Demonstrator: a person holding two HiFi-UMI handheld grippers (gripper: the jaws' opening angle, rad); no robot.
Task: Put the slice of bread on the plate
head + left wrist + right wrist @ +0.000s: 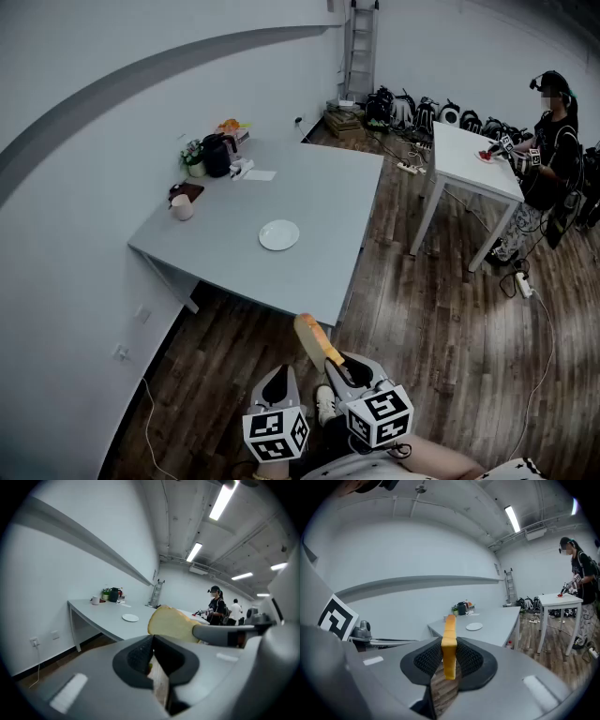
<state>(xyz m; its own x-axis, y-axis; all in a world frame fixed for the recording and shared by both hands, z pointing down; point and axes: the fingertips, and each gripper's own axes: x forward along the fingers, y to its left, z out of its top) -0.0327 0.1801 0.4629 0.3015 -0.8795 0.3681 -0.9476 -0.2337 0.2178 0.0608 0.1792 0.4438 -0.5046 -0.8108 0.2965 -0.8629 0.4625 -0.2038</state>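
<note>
- The 2 claws are showing closest in the head view, low in the frame: the left claw (278, 377) and the right claw (337, 364), each carrying its marker cube.
- The right claw is pinching the slice of bread (449, 641) between its ribbed pads. The slice is standing on edge, and most of it is sticking out ahead of the pads.
- The slice is hanging in the air over the wooden floor (441, 309), short of the desk (328, 187), so it is not yet on the plate.
- The left claw is carrying nothing. Its pads are sitting pressed together, with only a thin sliver of floor showing between them.
- The plate (278, 234) is lying bare on the desk, toward the near edge. It is well apart from the mug (182, 208) and the kettle (218, 155) at the far left corner.
- The slice is probably going to handle as light and soft, so a hard pinch risks denting or tearing it. The firmer crust rim looks like the safest place to grip, with gentle pressure.
- Because it is being held on edge, it is likely needing a turn toward flat, low over the plate, before release. Dropped from higher up, it could tip or slide off the rim.
</note>
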